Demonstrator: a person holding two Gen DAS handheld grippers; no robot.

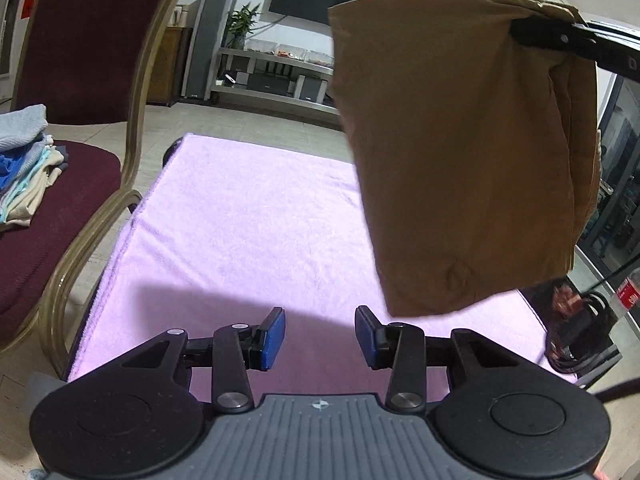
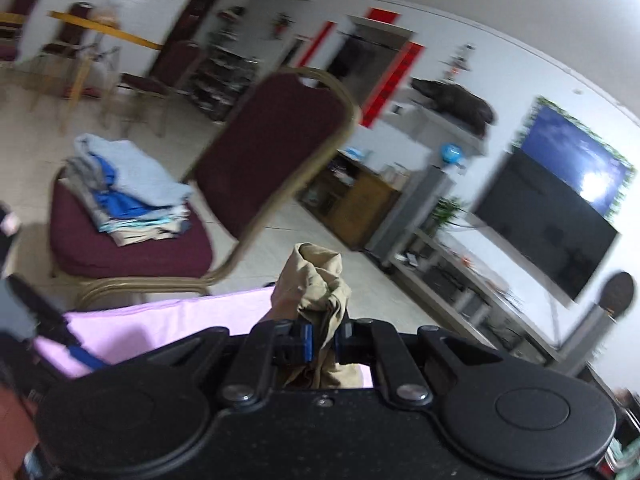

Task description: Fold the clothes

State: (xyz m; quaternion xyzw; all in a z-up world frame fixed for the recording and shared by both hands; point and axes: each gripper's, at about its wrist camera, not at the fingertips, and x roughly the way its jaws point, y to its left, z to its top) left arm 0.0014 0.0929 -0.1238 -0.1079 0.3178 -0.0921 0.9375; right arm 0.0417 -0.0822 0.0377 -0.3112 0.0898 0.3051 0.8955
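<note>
1. Tan fabric, a folded garment (image 1: 460,152), hung in the air above the right side of the counter (image 1: 240,220), clear of its lilac towel cover.
2. Right tool (image 2: 322,340) was clamped on the bunched top edge of the garment; blue pads pressed the cloth from both sides, and a knot of fabric stood up past them.
3. Left tool (image 1: 320,334) sat low over the near edge of the counter with its jaws apart and nothing between them. It was not touching the garment, whose lower corner hung just beyond and to the right of it.
4. Step in hand, as judged: the garment had been folded and lifted off the counter, carried by the right tool alone, for transfer to storage.
5. A stack of folded clothes (image 2: 132,188) lay on the seat of the maroon chair (image 2: 276,152) beside the left edge of the counter. This was the probable destination.
6. Next move would call for swinging the garment leftward over the chair seat and lowering it flat onto the stack before releasing.
7. The right wrist view was motion-blurred, so whether the fold was tidy could not be confirmed; the bundle appeared to hang slightly askew.
8. The left tool could support the free lower edge to keep the fold from opening.
</note>
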